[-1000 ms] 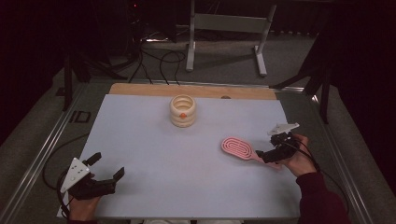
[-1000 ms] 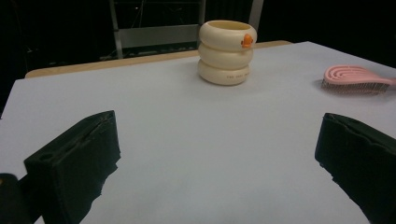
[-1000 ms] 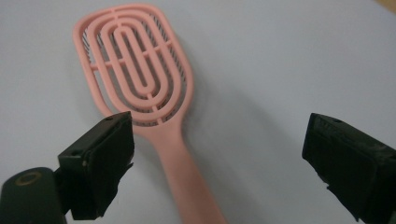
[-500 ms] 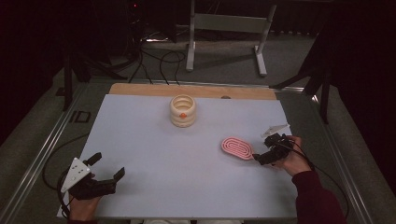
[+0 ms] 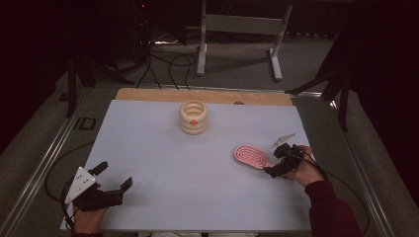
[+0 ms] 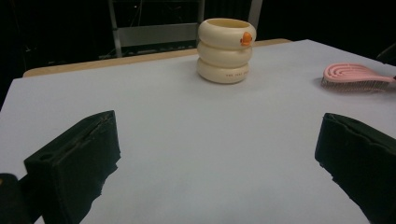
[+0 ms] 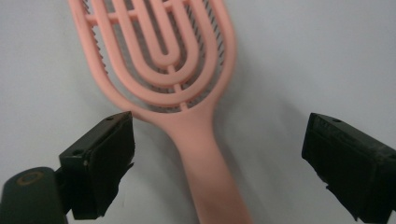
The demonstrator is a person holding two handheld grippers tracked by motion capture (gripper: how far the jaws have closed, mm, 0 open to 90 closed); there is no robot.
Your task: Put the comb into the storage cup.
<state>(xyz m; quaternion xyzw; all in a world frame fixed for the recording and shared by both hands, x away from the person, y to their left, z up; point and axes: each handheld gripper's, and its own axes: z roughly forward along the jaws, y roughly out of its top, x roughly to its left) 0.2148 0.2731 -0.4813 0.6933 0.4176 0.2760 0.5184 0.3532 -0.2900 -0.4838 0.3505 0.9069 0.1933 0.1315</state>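
Observation:
A pink vented hairbrush [image 5: 250,156] lies flat on the white table sheet at the right. In the right gripper view its handle [image 7: 210,168] runs down between the two black jaws, which stand wide apart on either side without touching it. My right gripper [image 5: 273,164] is open over that handle. A cream ribbed cup [image 5: 193,117] with an orange mark stands upright toward the back middle; it shows in the left gripper view as the cream cup [image 6: 226,49]. My left gripper [image 5: 114,176] rests open near the front left corner, nothing between its jaws.
The white sheet [image 5: 163,168] covers most of the table, with a wooden strip [image 5: 148,94] along the far edge. Metal rails [image 5: 49,153] run along the table's sides. A grey metal stand [image 5: 237,29] and cables lie on the floor behind.
My right gripper has come down and slightly toward me along the brush handle. The brush, the cup and the left gripper have stayed in place.

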